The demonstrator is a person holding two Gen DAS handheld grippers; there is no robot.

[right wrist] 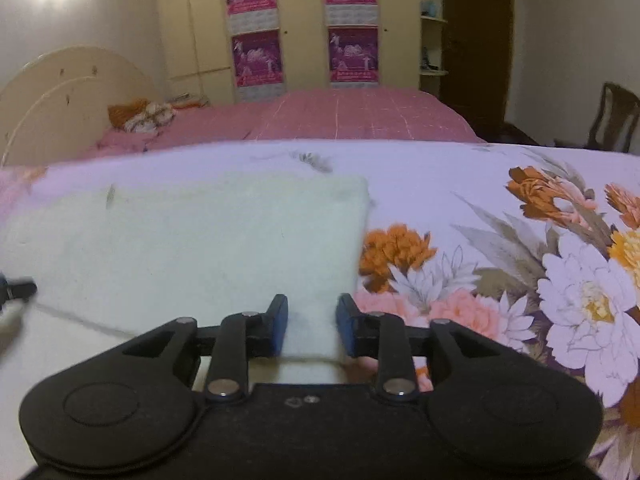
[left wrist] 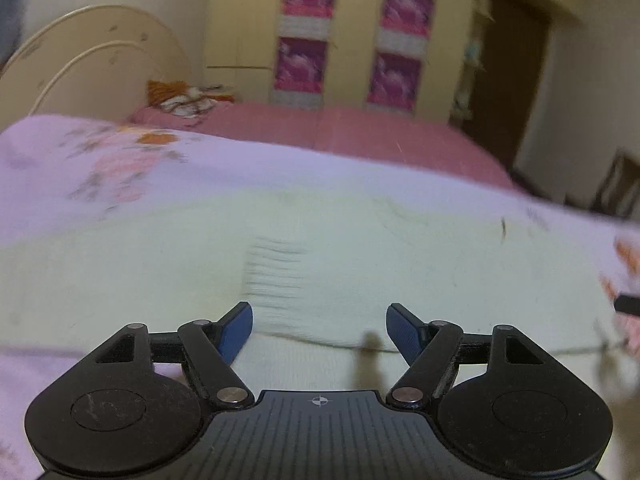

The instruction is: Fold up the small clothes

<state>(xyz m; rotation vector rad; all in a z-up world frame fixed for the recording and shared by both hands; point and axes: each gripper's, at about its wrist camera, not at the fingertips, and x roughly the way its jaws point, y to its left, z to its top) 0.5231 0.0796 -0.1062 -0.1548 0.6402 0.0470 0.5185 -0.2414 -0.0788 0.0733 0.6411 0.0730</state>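
Observation:
A cream-white knitted garment (left wrist: 320, 248) lies flat and folded on a floral sheet (left wrist: 100, 160); its upper layer ends in an edge just ahead of my left gripper (left wrist: 320, 330). That gripper hovers over the cloth with its blue pads (left wrist: 240, 332) wide apart and nothing between them. In the right wrist view the garment (right wrist: 192, 240) fills the left half, with its right border beside orange flowers. My right gripper (right wrist: 312, 328) is open a little at the garment's near right corner. A strip of cloth shows in the gap, but the pads do not pinch it.
The floral sheet (right wrist: 540, 280) spreads right of the garment. Beyond it is a pink bed (right wrist: 360, 120) with a cream headboard (right wrist: 60, 92) and crumpled orange cloth (right wrist: 136, 116). A wardrobe with pink posters (right wrist: 256, 56), a dark door (right wrist: 476, 40) and a wooden chair (right wrist: 612, 116) stand behind.

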